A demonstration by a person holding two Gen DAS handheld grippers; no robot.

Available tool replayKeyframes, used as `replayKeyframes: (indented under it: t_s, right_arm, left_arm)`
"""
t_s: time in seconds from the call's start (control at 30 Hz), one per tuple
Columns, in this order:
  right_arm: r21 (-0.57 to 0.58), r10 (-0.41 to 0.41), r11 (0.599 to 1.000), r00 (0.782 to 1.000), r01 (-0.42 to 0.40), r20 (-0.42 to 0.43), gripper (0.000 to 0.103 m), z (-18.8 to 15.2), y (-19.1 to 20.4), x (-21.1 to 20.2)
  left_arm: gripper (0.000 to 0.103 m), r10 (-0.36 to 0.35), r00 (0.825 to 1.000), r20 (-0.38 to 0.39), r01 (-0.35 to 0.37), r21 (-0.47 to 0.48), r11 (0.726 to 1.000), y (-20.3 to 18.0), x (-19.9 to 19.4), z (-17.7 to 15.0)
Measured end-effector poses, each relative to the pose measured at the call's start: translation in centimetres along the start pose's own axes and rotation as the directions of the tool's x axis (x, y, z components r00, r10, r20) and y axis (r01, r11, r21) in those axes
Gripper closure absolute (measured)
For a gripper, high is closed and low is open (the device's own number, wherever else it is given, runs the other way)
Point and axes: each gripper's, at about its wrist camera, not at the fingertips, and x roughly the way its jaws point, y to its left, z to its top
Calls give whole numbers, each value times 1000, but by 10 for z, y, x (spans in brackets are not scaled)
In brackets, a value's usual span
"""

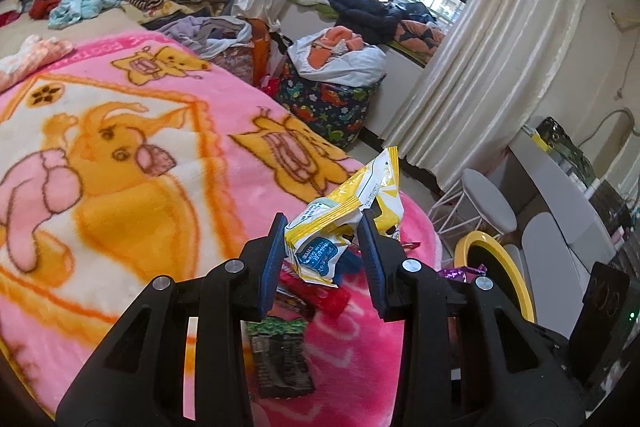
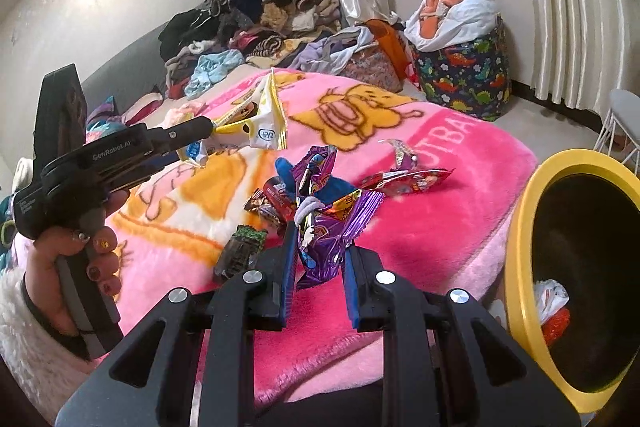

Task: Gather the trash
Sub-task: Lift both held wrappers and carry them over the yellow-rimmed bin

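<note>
My left gripper is shut on a yellow and white snack wrapper and holds it above the pink blanket. The same gripper and wrapper show at the left of the right wrist view. My right gripper is shut on a purple wrapper, just above the bed's edge. More wrappers lie on the blanket: a red one, a green and brown one, and a small pile. The yellow-rimmed bin stands at the right beside the bed, with trash inside.
A heap of clothes covers the far end of the bed. A dinosaur-print hamper stands by the window curtains. A white stool and a desk are to the right of the bin.
</note>
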Motion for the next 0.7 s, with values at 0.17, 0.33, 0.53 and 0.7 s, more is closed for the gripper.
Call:
replayKeyframes:
  t_s: [0.17,0.33,0.53,0.7]
  right_arm:
    - [25,-8,1000,1000,7,29,83,0,-8,-12]
    - [46,-36,998,998,33,61,83,3,-19,-25]
    - [85,-69,994,994,61,86,83,3,-38,-38]
    - [115,-96,990,990,84,103,83,0,-51,-47]
  left_arm:
    - [74,-14,1000,2,14,32,999,-17,1,1]
    - [74,-43,999,7,43,54,998,-33,3,2]
    - [74,-69,998,0,69,93,993,-51,8,0]
    - [74,-87,996,-12,88,110,990,-61,13,-2]
